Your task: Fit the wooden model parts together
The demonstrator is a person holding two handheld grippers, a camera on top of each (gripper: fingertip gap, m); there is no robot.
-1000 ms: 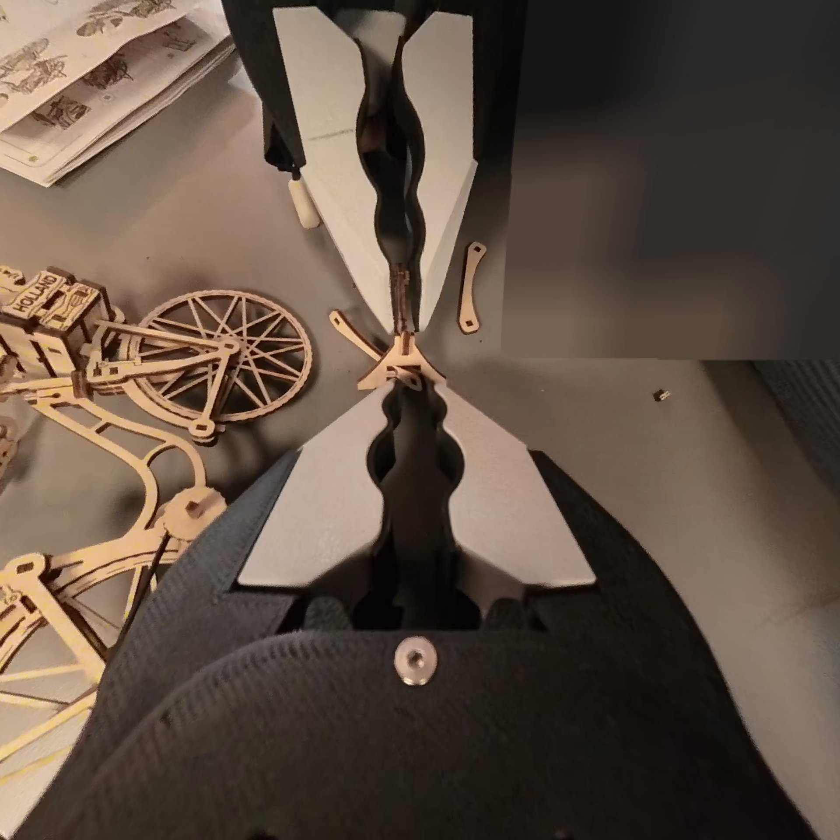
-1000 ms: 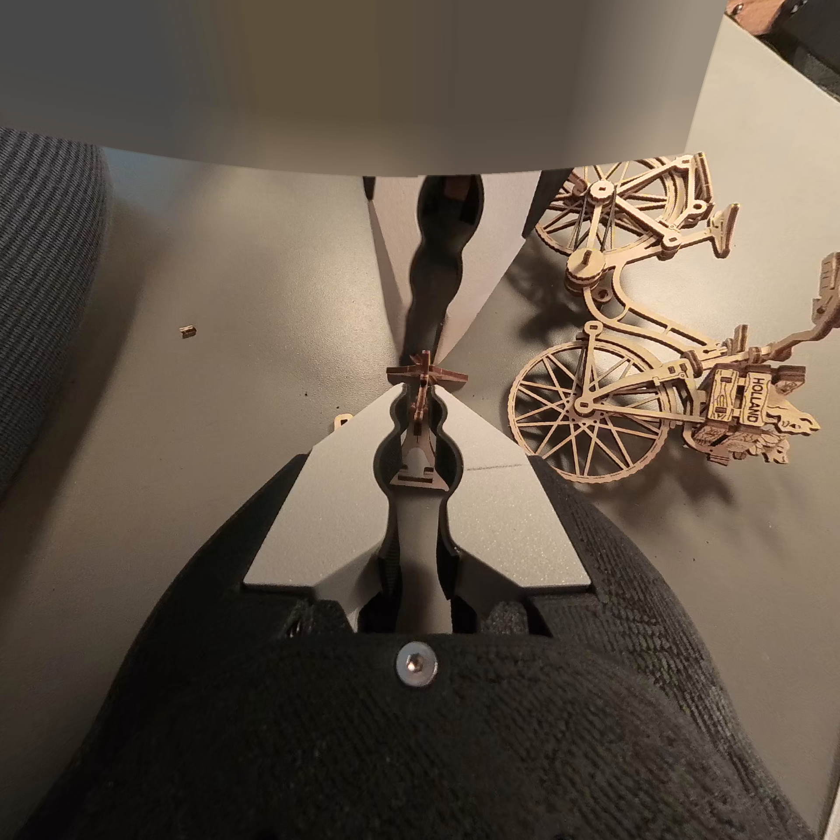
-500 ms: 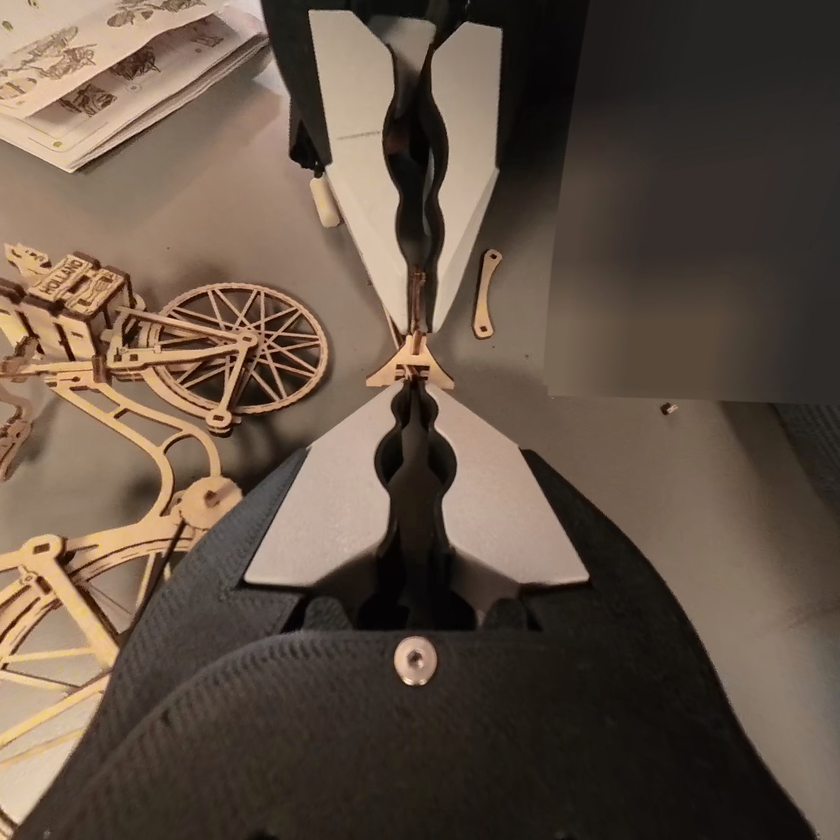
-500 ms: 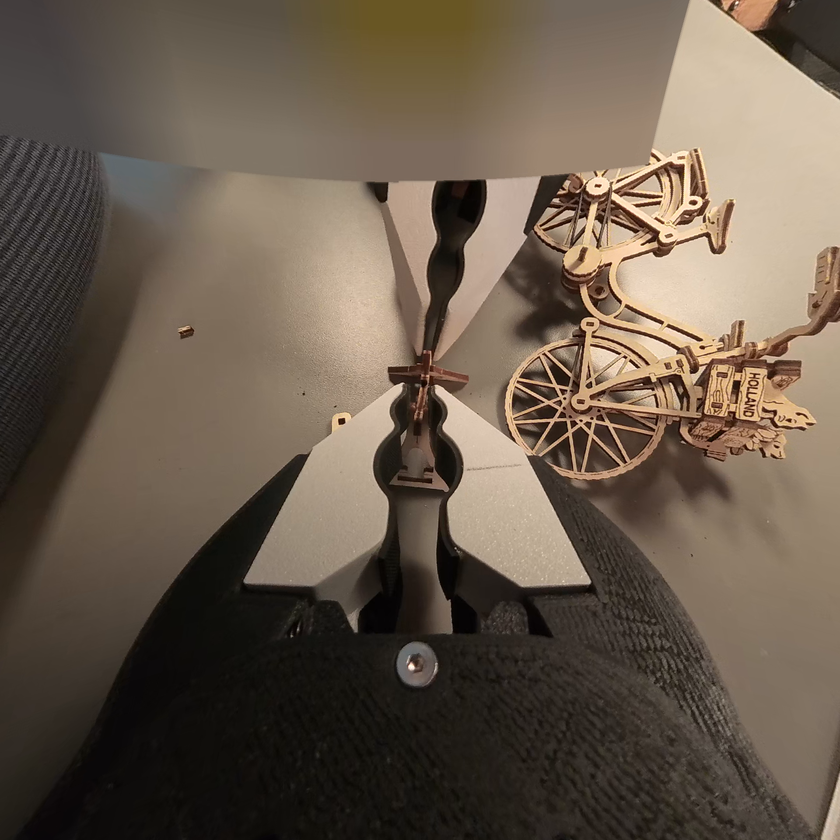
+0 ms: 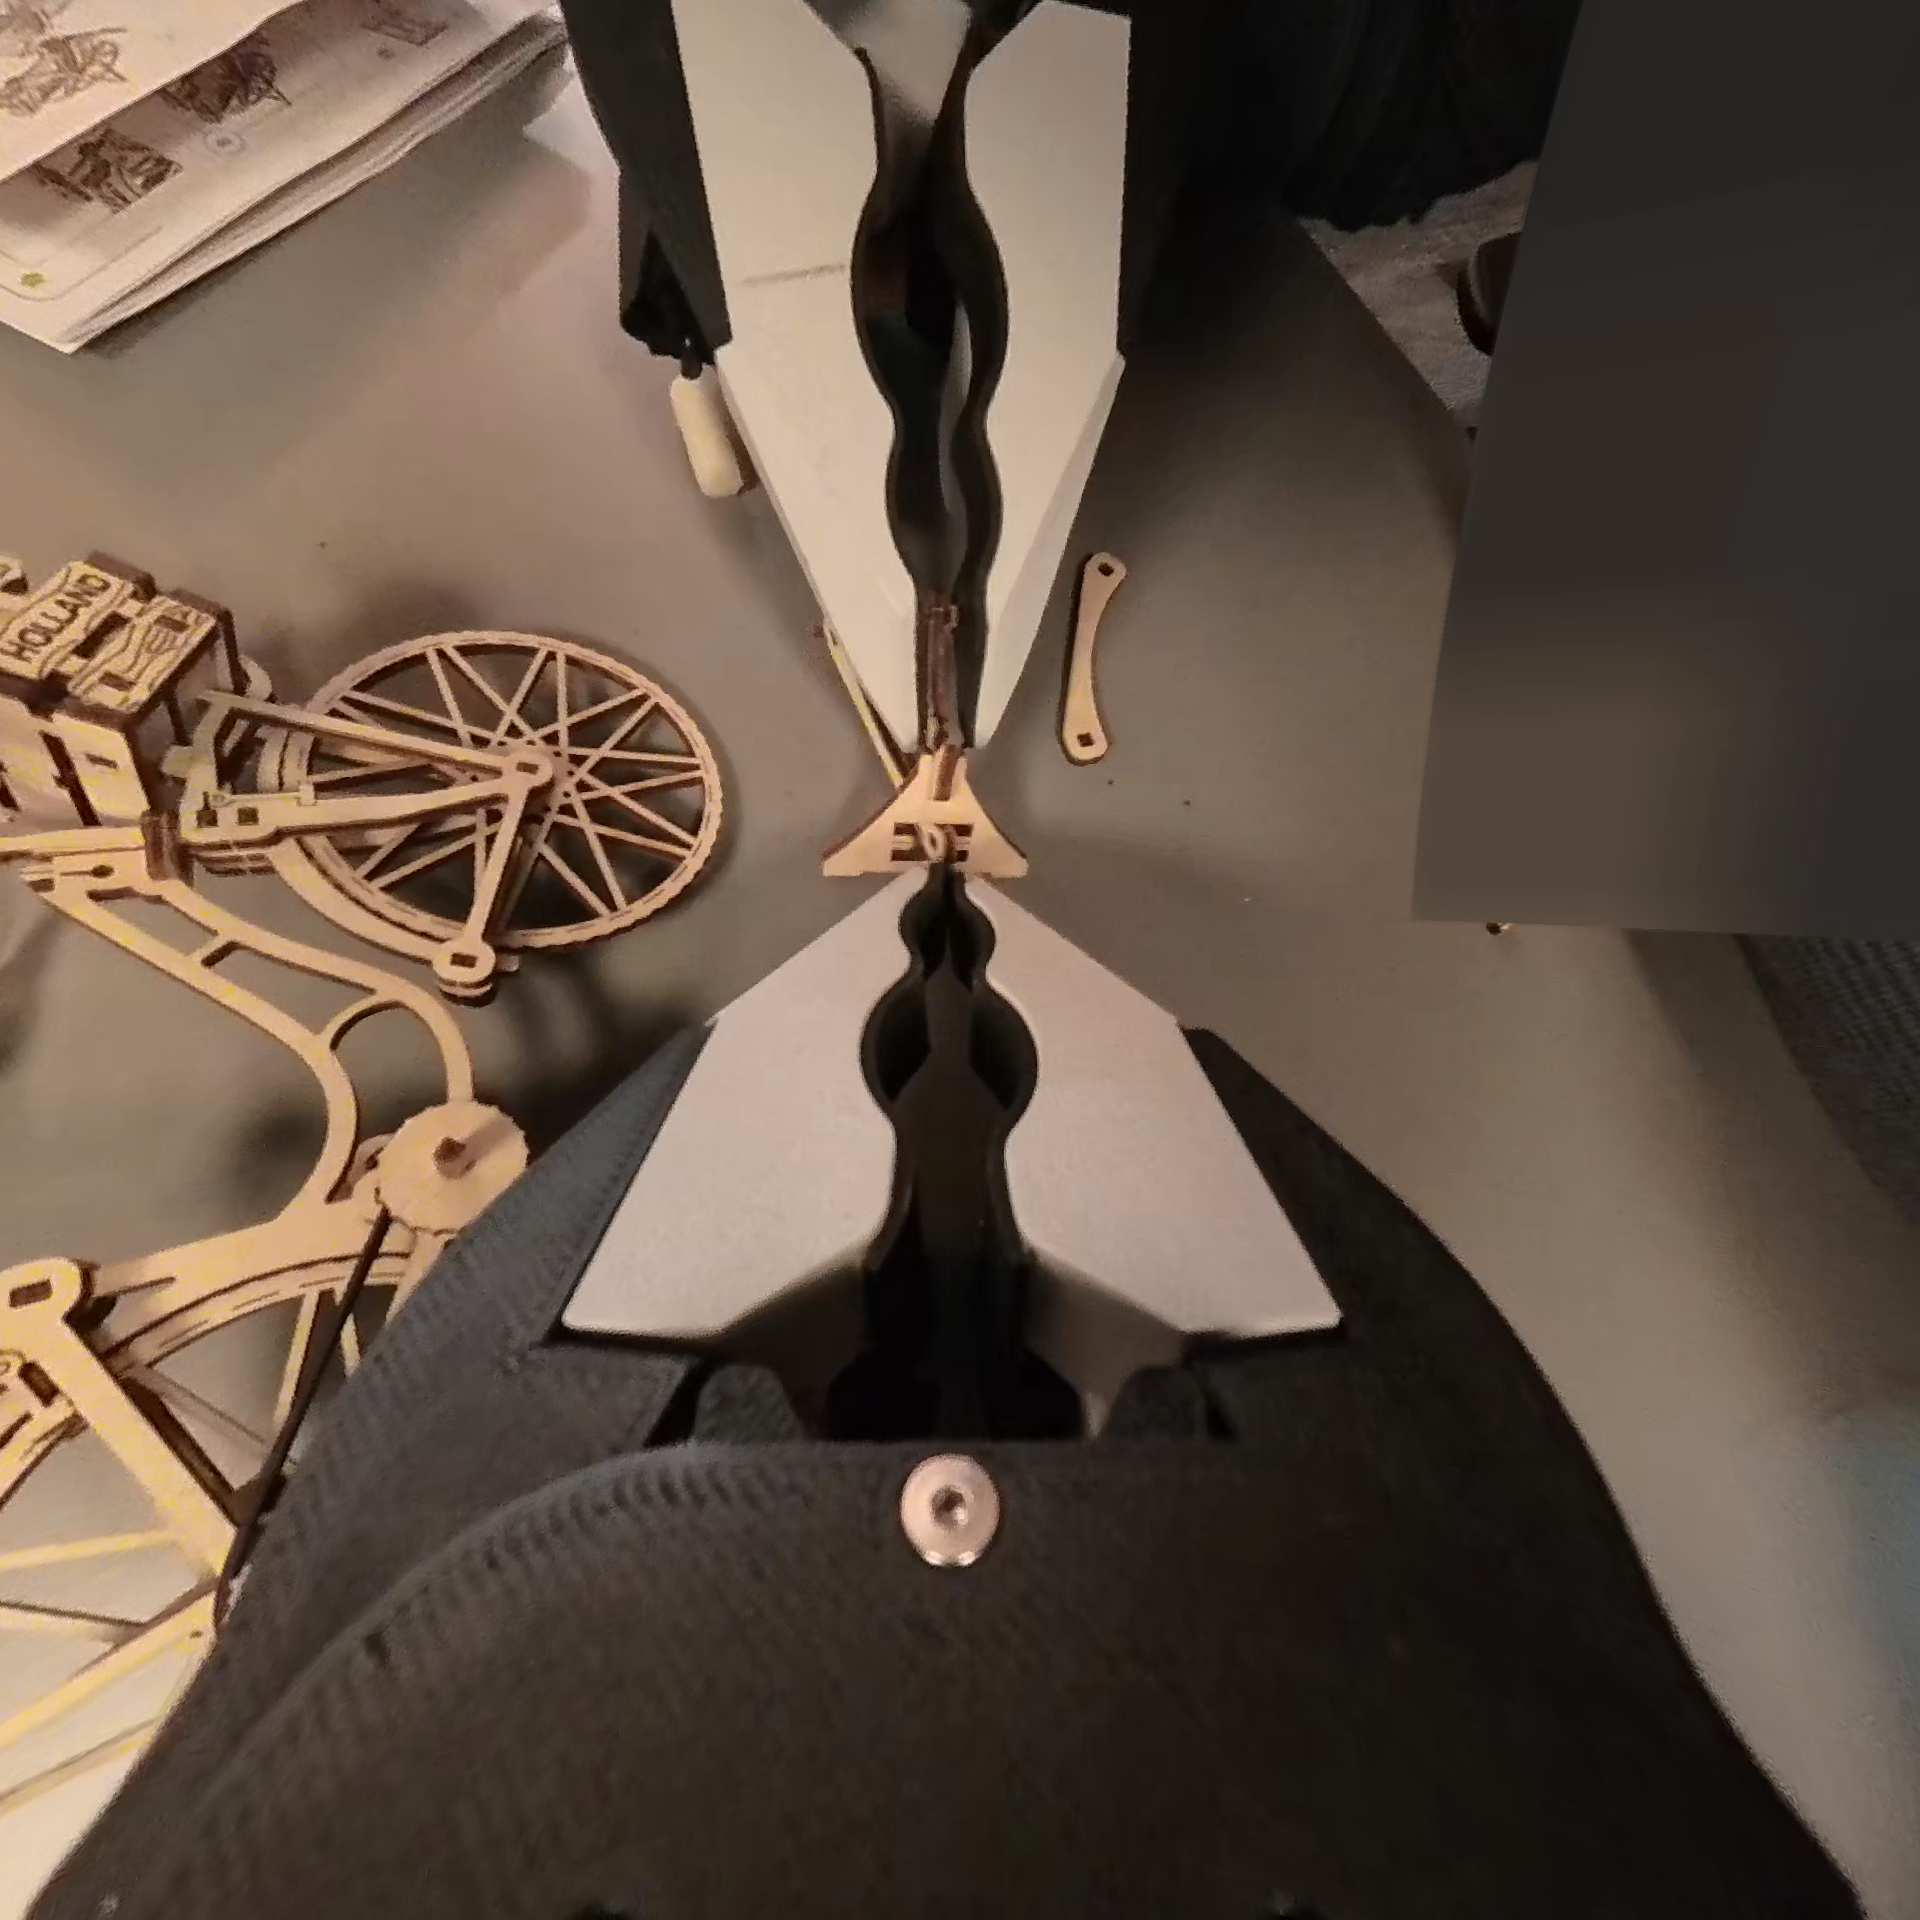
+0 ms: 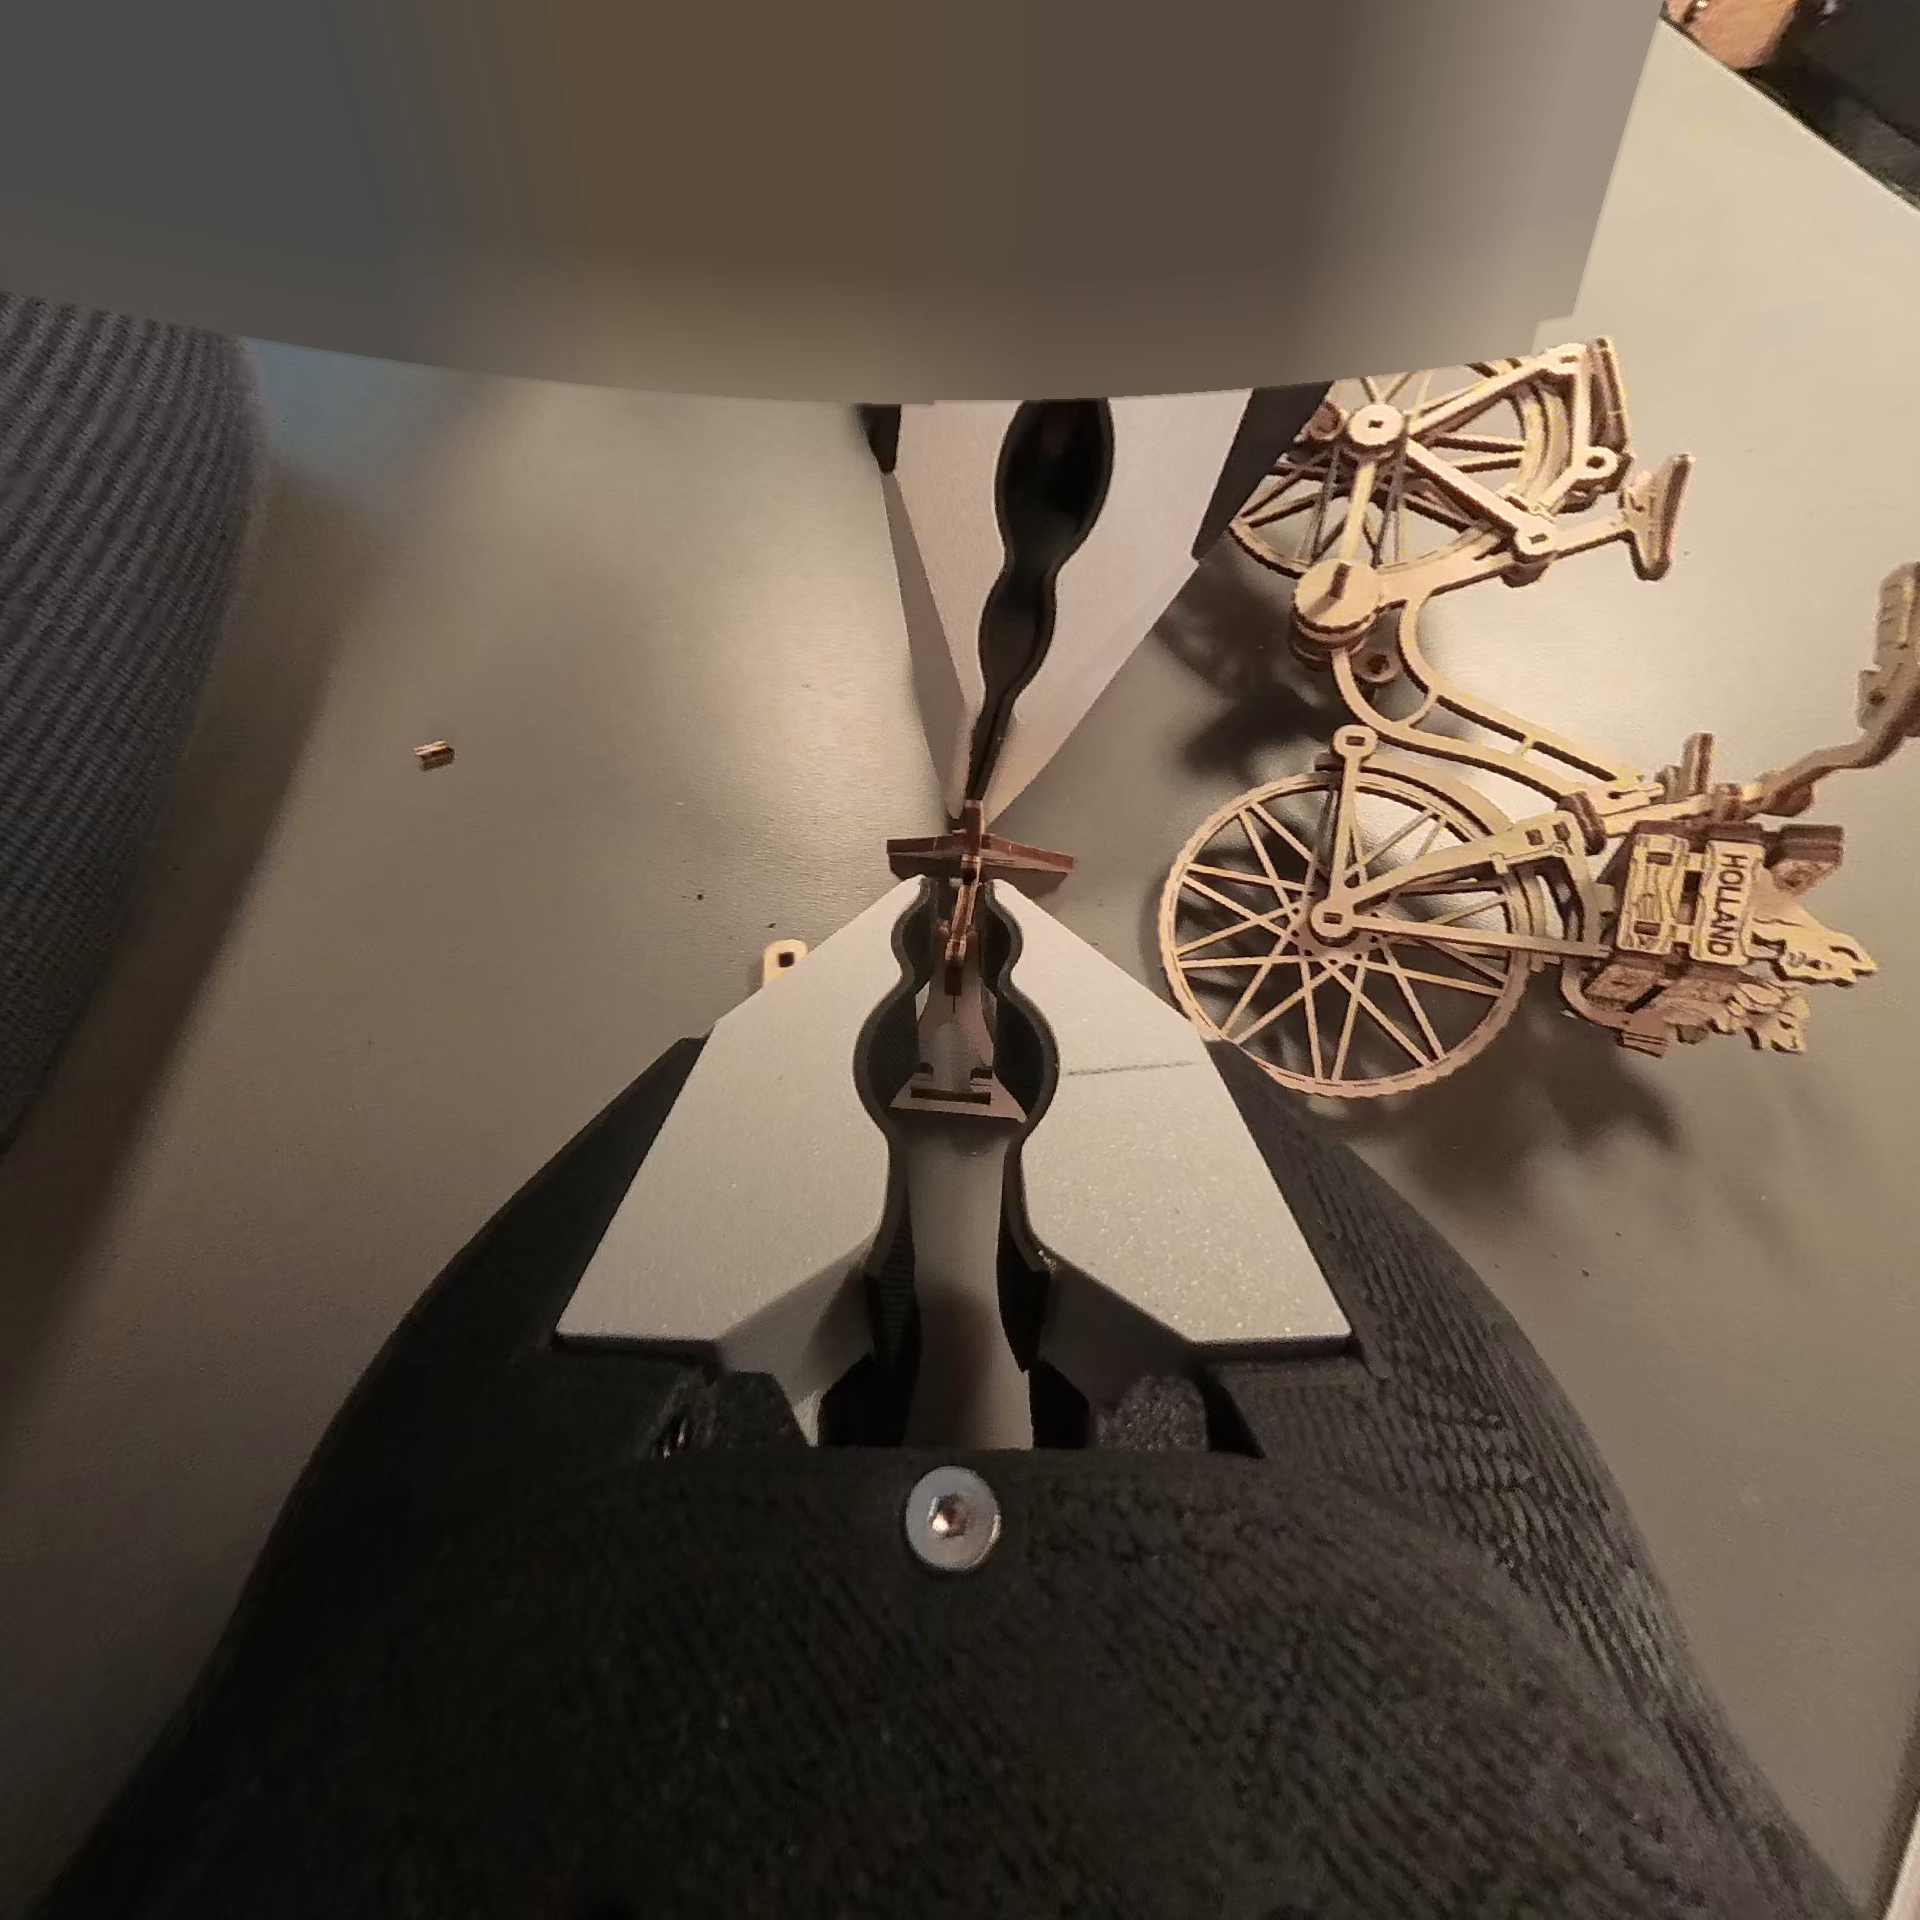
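Observation:
My left gripper (image 5: 940, 883) is shut on a pale triangular wooden piece (image 5: 894, 831) held at its tips. My right gripper (image 6: 961, 888) is shut on a slim wooden part (image 6: 954, 1081) that runs back between its fingers to a flat foot. The two grippers meet tip to tip above the grey table (image 5: 1247, 623). The right gripper (image 5: 943, 732) comes in from the top of the left wrist view, with the slim part (image 5: 940, 665) pressed into the triangular piece. In the right wrist view the left gripper (image 6: 975, 816) comes from the top, and the triangular piece (image 6: 1013, 859) shows edge-on.
A built wooden bicycle model (image 5: 468, 790) lies left of the grippers, and shows on the right in the right wrist view (image 6: 1455, 831). An instruction booklet (image 5: 156, 135) lies far left. A loose curved strip (image 5: 1086, 665), a small wooden bit (image 6: 433, 753) and grey fabric (image 6: 94, 623) are nearby. The grippers are tip to tip, or close to it. Both grippers' tips are roughly 12 cm from the small wooden bit (image 6: 433, 753).
The triangular piece was tilted and now sits level between the tips. Both grippers stayed shut and tip to tip, shifting slightly over the table.

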